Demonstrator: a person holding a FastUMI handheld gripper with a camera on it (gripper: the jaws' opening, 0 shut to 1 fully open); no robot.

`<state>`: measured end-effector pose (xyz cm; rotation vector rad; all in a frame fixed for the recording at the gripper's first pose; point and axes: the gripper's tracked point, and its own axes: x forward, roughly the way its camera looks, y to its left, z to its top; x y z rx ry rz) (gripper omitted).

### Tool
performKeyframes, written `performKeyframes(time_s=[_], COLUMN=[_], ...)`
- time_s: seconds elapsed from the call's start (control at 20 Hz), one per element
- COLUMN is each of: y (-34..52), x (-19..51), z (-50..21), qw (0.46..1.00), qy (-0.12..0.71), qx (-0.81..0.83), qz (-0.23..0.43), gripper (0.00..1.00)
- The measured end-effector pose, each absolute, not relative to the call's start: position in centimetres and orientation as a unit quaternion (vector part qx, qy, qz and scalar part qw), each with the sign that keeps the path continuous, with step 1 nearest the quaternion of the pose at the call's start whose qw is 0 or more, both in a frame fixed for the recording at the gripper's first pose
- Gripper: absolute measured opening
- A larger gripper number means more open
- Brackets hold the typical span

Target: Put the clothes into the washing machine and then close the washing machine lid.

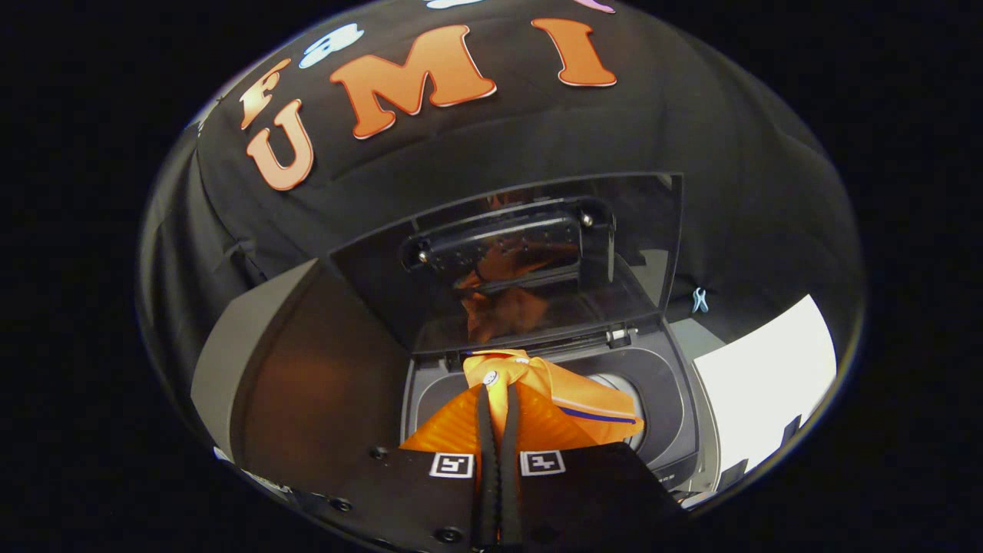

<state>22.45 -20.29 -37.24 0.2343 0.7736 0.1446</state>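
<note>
Gripper view: an orange garment (537,399) is held pinched between the nearly closed jaws of the gripper (498,399), hanging over the open washing machine (660,399). The lid (522,261) stands raised; releasing the garment and closing the lid are judged still undone.

The washing machine lid (530,261) is standing raised behind the tub opening (614,392), leaving the mouth unobstructed from above. The orange garment (537,399), pinched between the fingers of the gripper (498,415), is hanging over the opening's near side. The machine's grey side panel (299,384) is bounding the left.
</note>
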Motion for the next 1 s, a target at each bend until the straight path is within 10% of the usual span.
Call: performKeyframes(time_s=[1.0], y=[-20.7], x=[25.1], z=[-56.0], qw=[0.873], qy=[0.482], qx=[0.058], qz=[0.049], gripper=[0.09])
